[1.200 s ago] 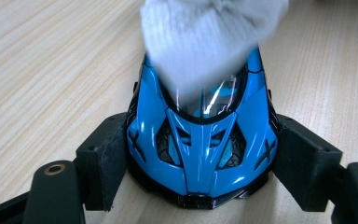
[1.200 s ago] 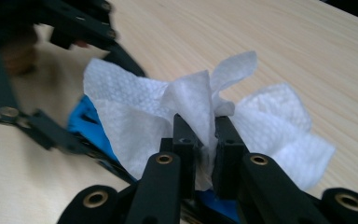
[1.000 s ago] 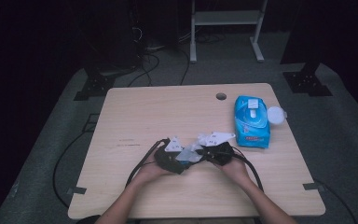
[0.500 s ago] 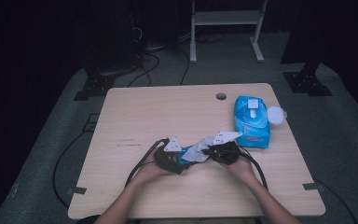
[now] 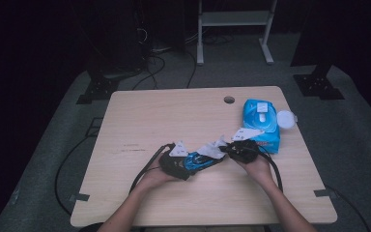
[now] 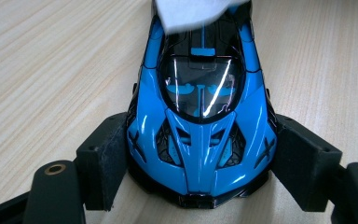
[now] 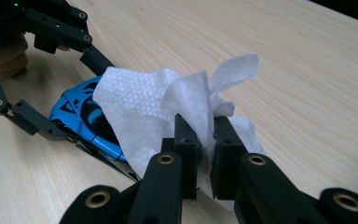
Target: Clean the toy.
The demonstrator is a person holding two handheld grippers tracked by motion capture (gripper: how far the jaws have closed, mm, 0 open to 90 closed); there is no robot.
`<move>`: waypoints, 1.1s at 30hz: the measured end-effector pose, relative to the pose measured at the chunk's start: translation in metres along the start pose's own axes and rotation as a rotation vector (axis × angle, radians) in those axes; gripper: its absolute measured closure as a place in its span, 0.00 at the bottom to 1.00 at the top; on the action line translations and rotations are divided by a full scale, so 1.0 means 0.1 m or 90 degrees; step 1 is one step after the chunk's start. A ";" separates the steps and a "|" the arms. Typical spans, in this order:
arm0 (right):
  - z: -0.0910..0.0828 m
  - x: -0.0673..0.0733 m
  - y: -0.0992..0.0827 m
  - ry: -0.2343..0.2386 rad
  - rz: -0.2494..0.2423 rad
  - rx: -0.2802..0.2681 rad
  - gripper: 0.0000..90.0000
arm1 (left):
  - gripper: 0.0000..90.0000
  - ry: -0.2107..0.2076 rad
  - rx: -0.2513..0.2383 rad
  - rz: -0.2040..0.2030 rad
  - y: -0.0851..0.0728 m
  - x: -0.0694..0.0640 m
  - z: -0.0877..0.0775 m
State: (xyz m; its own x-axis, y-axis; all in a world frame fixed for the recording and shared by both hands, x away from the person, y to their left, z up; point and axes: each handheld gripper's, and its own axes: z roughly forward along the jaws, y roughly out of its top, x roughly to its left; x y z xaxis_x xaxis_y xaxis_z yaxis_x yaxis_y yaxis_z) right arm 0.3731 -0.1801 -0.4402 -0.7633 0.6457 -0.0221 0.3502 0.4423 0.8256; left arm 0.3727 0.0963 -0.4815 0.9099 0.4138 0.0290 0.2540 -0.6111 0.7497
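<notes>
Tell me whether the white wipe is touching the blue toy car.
Touching. In the right gripper view the white wipe, pinched in the right gripper, drapes directly over the blue toy car; the left gripper view shows it covering the car's far end.

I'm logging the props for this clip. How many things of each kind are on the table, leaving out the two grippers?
Toy car: 1
Loose wipe: 1
Wipes pack: 1
Total: 3

One blue toy car (image 6: 200, 121), one white wipe (image 7: 168, 107), one blue wipes pack (image 5: 261, 118), two grippers.
</notes>
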 end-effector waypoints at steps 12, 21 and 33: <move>0.32 0.37 0.07 0.052 -0.053 0.016 0.91 | 0.28 0.002 0.001 0.005 0.00 0.00 0.00; 0.50 0.49 0.13 0.148 -0.047 0.025 0.91 | 0.28 0.007 0.001 0.006 0.01 -0.02 0.01; 0.75 0.57 0.35 0.169 -0.065 0.076 0.91 | 0.28 0.008 -0.002 0.005 0.01 -0.02 0.01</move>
State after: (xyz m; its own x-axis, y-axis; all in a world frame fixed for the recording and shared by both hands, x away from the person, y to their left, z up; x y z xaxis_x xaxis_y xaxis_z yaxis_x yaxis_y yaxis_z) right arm 0.3824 -0.0814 -0.4549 -0.9076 0.4158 0.0588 0.3133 0.5771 0.7542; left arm 0.3714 0.0941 -0.4817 0.9076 0.4176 0.0439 0.2455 -0.6126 0.7513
